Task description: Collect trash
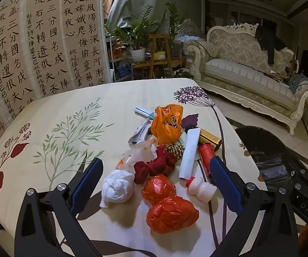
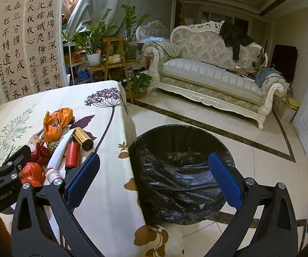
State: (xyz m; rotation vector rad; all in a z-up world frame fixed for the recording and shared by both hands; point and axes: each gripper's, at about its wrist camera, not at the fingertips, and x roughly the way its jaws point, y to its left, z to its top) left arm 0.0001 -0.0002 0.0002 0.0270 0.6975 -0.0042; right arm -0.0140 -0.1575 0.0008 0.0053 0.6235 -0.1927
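**Nothing binned yet: both grippers open over a full pile**

The trash sits heaped on the table, toward its right edge and nearer the front than the far corner. Closest to the front edge lie two crumpled red plastic bags, with a knotted white wad to their left and a small white bottle with a red cap to their right. Behind these are a dark red crumpled piece, a white paper tube, a red cylinder and a gold cylinder close to the right edge. An orange plastic bag tops the far side of the heap.

The left gripper hangs above the near part of the pile with its jaws spread wide, gripping nothing. The right gripper is likewise fully spread and empty, poised over the table's right edge and the trash bin on the floor just beside it.

The bin's black liner looks empty as far as its folds allow a view. Judging by that, collection has not started: every piece remains on the table, and each one has to be picked up and dropped into the bin.
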